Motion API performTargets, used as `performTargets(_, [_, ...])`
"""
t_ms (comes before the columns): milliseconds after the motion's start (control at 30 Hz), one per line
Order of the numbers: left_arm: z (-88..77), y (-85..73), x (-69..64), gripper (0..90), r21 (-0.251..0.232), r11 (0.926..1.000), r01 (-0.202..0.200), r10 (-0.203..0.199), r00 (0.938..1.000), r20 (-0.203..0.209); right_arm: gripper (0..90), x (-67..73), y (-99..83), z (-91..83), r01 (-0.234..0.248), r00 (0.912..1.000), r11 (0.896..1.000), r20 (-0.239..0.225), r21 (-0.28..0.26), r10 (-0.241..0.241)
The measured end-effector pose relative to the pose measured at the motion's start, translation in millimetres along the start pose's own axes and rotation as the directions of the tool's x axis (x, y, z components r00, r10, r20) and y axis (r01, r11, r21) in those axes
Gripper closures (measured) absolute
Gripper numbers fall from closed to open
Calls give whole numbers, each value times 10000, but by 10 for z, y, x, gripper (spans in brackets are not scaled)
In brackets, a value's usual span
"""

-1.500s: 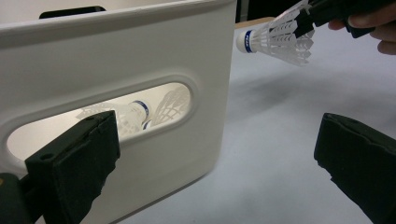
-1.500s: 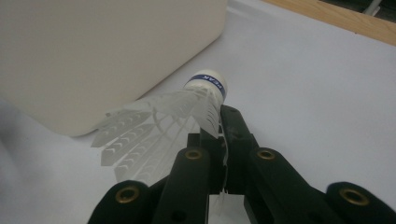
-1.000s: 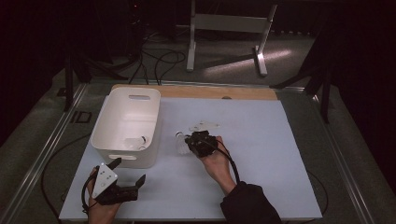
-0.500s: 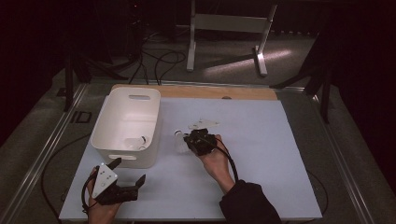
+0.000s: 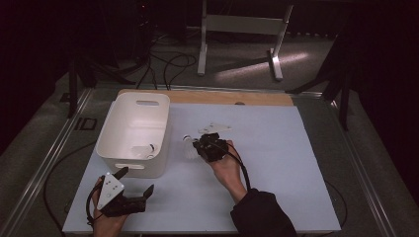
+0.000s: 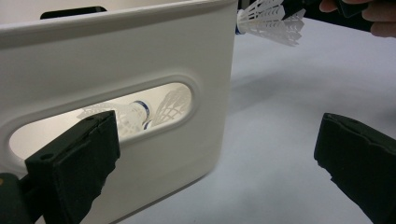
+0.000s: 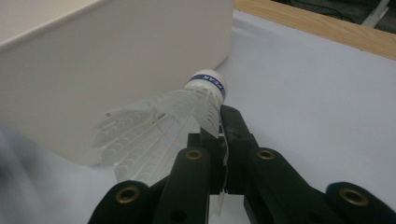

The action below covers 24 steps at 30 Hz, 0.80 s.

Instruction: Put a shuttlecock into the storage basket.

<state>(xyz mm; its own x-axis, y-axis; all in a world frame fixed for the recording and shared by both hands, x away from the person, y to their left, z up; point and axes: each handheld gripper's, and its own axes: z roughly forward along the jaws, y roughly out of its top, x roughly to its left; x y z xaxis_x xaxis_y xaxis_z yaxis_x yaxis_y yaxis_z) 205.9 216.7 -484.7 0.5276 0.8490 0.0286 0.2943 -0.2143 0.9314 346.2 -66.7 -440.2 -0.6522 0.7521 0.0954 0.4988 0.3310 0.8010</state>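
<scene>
My right gripper (image 5: 201, 147) is shut on the feather skirt of a white shuttlecock (image 7: 205, 88) with a blue band under its cork. It holds the shuttlecock (image 5: 189, 151) low over the table, just right of the white bin (image 5: 133, 106). The held shuttlecock (image 6: 268, 21) also shows past the bin's corner in the left gripper view. My left gripper (image 5: 136, 180) rests at the table's front left, open, its jaws wide apart before the bin's near wall (image 6: 140, 56). Through the handle slot I see shuttlecocks (image 6: 135, 112) lying inside the bin.
A pale object (image 5: 215, 128), too blurred to name, lies on the blue-white mat (image 5: 286, 163) behind the right hand. A wooden strip (image 5: 222, 96) edges the table's far side. Beyond it are cables and a metal stand (image 5: 242, 29) on the floor.
</scene>
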Motion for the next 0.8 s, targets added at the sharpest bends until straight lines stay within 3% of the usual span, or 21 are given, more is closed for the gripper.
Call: performTargets(800, [-2,1,0,6,-4,10000,20,-20,10000,-9,895,-2,110,8,-118,9999,9999,-3,-81,118])
